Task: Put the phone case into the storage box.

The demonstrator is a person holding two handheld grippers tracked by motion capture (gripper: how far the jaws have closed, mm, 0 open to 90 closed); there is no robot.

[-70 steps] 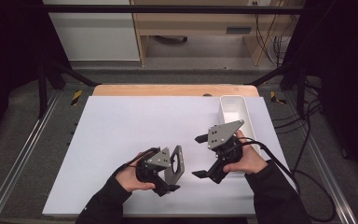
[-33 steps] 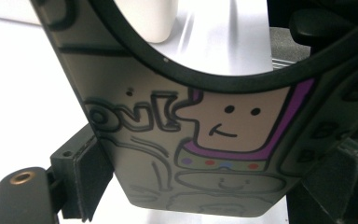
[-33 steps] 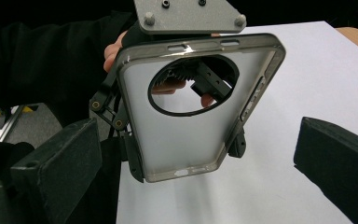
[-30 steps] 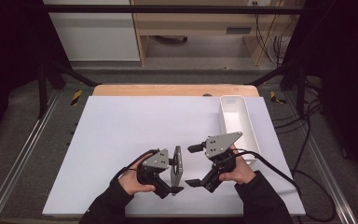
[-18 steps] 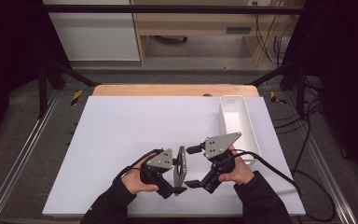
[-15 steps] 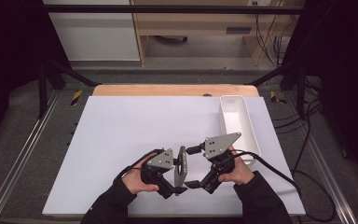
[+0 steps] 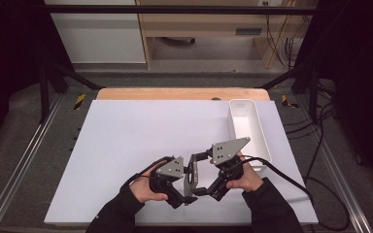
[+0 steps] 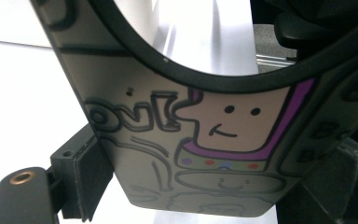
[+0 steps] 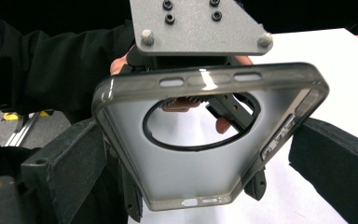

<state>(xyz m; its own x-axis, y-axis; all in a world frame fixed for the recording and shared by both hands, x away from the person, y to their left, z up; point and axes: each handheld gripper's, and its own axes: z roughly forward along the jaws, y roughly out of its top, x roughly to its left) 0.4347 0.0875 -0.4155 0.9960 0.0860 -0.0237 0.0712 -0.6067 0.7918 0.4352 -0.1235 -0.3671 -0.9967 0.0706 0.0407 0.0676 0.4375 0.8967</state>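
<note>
A dark room with black frame posts surrounds a white rectangular tabletop [image 7: 141, 145], which serves as the landmark here. Along the tabletop's right edge lies a long white plastic tray [image 7: 246, 128]; nothing can be made out inside it.

Near the tabletop's front edge, a little right of its middle, the person's two hands meet. The left claw [image 7: 182, 187] and the right claw [image 7: 200, 174] face each other, each topped by a grey three-cornered plate. Between them, held above the tabletop and standing on edge, is a smoky translucent grey phone case [image 9: 205, 140] with a round black-rimmed cutout in its back.

In the left gripper view the phone case's printed side [image 8: 200, 140] shows a cartoon face outlined in purple, and the left claw's jaws press on it from either side, so that claw is gripping the case. In the right gripper view the right claw's jaws stand to either side of the case's hollow inner side, spread, with a gap visible at the right jaw; this claw looks not yet closed on it.

As a judgement, the work is in its middle: the case is lifted and presented for a handover, while the right claw's grip, the left claw's release and any placing, perhaps into the tray, remain.
</note>
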